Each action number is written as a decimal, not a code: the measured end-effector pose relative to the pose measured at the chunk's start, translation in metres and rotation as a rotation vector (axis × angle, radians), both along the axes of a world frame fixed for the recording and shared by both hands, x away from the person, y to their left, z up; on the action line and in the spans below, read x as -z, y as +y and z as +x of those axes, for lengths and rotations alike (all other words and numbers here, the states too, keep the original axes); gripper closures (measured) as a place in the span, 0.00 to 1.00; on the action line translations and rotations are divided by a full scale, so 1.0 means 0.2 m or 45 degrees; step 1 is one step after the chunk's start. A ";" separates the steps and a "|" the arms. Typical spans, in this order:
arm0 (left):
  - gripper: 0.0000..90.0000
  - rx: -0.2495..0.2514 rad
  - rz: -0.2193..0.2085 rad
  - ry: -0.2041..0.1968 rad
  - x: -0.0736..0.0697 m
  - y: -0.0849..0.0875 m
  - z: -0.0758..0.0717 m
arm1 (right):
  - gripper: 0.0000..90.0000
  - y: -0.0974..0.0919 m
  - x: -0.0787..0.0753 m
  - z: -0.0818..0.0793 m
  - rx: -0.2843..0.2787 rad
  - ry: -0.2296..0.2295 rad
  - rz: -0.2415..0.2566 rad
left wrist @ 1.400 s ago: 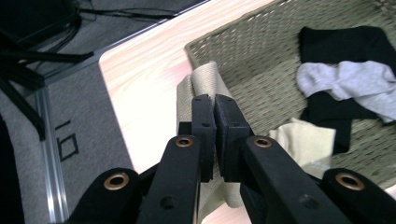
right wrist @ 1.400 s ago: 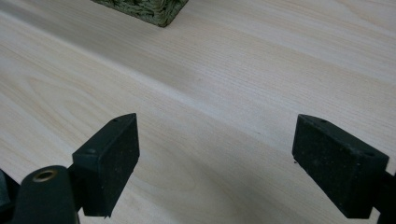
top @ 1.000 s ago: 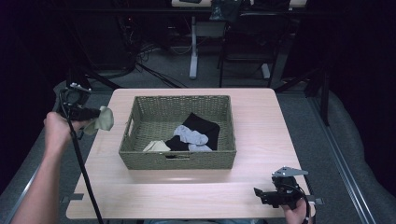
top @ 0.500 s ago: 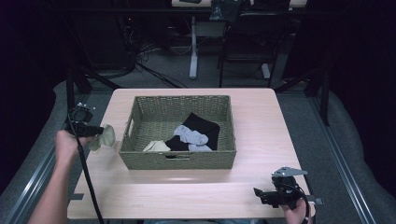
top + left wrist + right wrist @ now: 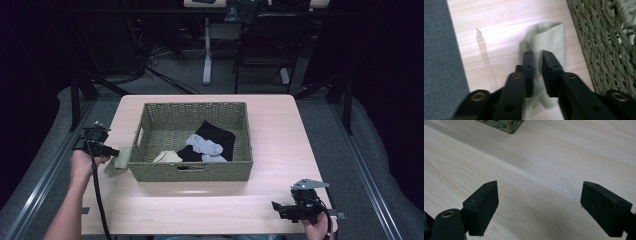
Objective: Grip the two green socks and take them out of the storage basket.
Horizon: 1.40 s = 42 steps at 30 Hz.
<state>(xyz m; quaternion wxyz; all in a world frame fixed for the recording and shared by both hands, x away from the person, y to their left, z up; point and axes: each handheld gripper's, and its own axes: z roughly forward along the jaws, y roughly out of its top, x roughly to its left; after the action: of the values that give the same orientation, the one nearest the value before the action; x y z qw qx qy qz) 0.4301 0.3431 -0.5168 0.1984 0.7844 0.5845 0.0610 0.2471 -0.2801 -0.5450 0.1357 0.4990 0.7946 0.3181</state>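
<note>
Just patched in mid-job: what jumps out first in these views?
The woven basket at the table's middle draws the eye, with black, grey and cream socks piled inside. At its left wall the left gripper has a pale green sock between its jaws, which have just been opening, the sock lying on the table. The right gripper sits wide open over bare wood at the near right corner.
</note>
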 end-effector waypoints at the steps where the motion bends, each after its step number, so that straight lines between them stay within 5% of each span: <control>1: 0.78 0.000 0.000 0.000 0.00 0.00 0.00 | 0.16 0.00 0.00 0.00 0.000 0.000 0.000; 2: 0.72 0.011 -0.032 0.033 0.00 0.01 0.00 | 0.16 0.00 0.00 0.00 0.001 0.000 0.002; 7: 0.48 -0.010 -0.045 0.015 -0.05 0.04 -0.02 | 0.16 0.00 0.00 0.00 -0.001 -0.001 0.002; 11: 0.35 -0.016 -0.029 -0.065 -0.19 0.04 -0.05 | 0.16 0.00 0.00 0.00 -0.001 -0.003 0.001; 12: 0.26 -0.008 -0.021 -0.103 -0.27 0.02 -0.06 | 0.16 0.00 0.00 0.00 -0.001 -0.003 -0.002; 13: 0.24 -0.008 -0.021 -0.103 -0.27 0.02 -0.06 | 0.16 0.00 0.00 0.00 -0.001 -0.003 -0.002; 14: 0.22 0.003 -0.009 -0.154 -0.36 -0.01 -0.07 | 0.16 0.01 0.00 0.00 -0.001 -0.005 -0.004; 18: 0.17 0.034 0.011 -0.207 -0.47 -0.05 -0.08 | 0.16 0.01 0.00 0.00 -0.005 -0.003 -0.003; 20: 0.16 0.075 0.026 -0.260 -0.59 -0.12 -0.08 | 0.16 0.01 0.00 0.00 -0.001 -0.007 -0.001; 25: 0.13 0.162 0.059 -0.304 -0.70 -0.25 -0.06 | 0.16 0.00 0.00 0.00 -0.010 -0.007 -0.002; 32: 0.11 0.257 0.078 -0.303 -0.70 -0.43 -0.01 | 0.16 0.01 0.00 0.00 -0.009 -0.009 0.000; 42: 0.10 0.352 0.097 -0.234 -0.58 -0.62 0.08 | 0.16 0.01 0.00 0.00 -0.012 -0.003 -0.004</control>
<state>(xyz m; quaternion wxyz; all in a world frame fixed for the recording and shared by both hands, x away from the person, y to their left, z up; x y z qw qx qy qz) 0.4452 0.2198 -0.4007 0.2277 0.8554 0.4476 0.1266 0.2472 -0.2786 -0.5449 0.1362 0.4947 0.7972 0.3181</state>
